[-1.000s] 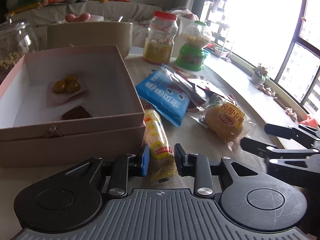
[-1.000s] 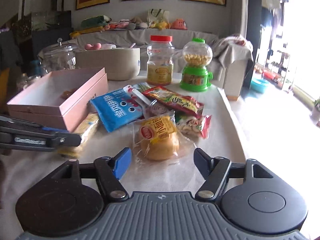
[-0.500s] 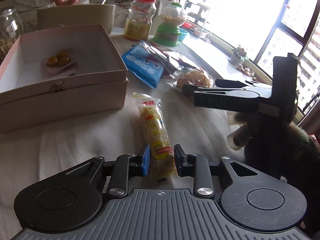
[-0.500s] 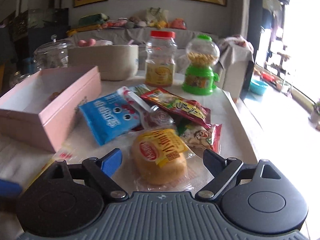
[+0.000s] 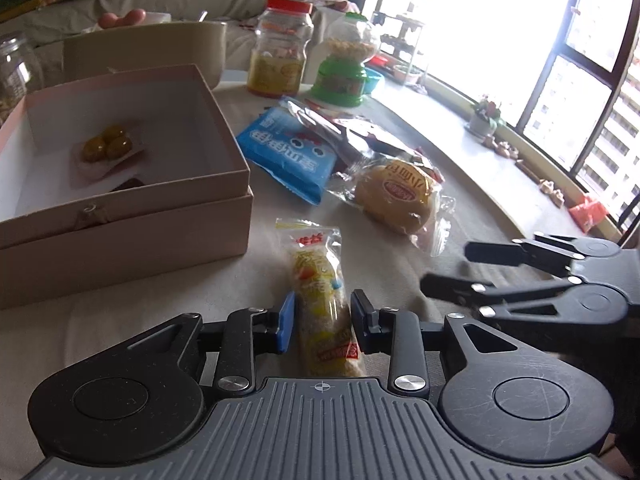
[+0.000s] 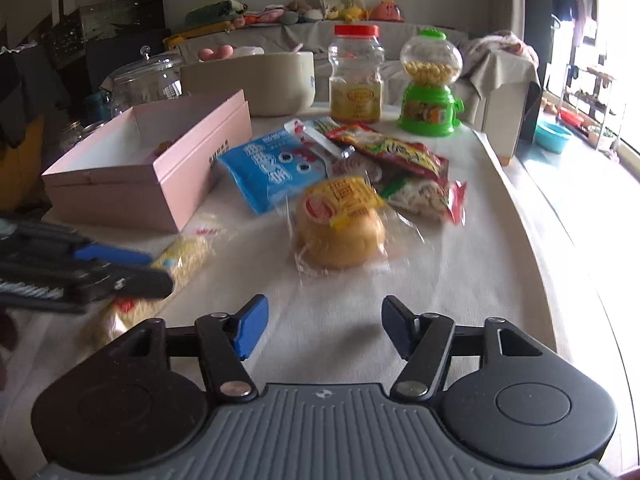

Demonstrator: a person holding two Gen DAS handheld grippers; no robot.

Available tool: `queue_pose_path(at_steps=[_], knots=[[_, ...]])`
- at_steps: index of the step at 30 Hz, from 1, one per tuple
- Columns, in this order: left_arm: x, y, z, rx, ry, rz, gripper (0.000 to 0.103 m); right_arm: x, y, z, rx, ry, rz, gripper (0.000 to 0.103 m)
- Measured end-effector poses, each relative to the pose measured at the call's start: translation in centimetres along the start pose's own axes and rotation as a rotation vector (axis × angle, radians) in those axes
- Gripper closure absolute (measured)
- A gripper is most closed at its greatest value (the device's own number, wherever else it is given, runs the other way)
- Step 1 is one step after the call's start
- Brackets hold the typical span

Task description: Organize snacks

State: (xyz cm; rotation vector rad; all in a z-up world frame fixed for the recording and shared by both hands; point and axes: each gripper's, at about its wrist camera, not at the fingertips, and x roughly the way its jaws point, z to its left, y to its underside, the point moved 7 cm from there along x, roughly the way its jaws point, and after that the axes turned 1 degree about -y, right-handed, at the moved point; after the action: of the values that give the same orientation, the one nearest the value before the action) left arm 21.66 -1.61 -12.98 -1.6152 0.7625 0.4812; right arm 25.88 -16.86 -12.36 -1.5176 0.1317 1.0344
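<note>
**Two grippers, two snacks**

The left gripper (image 5: 322, 322) is opening, the yellow snack bar (image 5: 322, 312) lying on the table (image 5: 120, 320) between its pads. The right gripper (image 6: 323, 330) is closing on nothing (wrapped bun (image 6: 340, 230) ahead, beside the pink box (image 6: 132, 184)).

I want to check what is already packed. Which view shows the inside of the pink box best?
The left wrist view: it looks down into the pink box, showing the yellow sweets and a dark item on its floor. The right wrist view sees the pink box side-on, with most of the inside hidden.
</note>
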Motion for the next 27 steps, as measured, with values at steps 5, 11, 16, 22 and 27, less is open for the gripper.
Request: queue_pose_path(at_steps=[5,11,16,22,27], knots=[[0.4,0.5,-0.2,0.023,0.005,-0.001,0.064,-0.2,0.8,-0.1,0.022,-0.029,0.029,0.019],[-0.2,1.1,0.2,0.022,0.007,0.007,0.068,0.1,1.4,1.3,-0.058,-0.067,0.077,0.0],[-0.6,1.7,0.2,0.031,0.008,0.004,0.068,-0.5,1.8,1.4,-0.057,-0.072,0.085,0.0],[-0.6,1.8,0.5,0.008,0.026,-0.006,0.068,-0.6,1.7,1.4,-0.044,-0.071,0.07,0.0],[-0.7,1.9,0.8,-0.008,0.035,-0.016,0.068,-0.5,1.9,1.7,-0.058,-0.059,0.067,0.0]])
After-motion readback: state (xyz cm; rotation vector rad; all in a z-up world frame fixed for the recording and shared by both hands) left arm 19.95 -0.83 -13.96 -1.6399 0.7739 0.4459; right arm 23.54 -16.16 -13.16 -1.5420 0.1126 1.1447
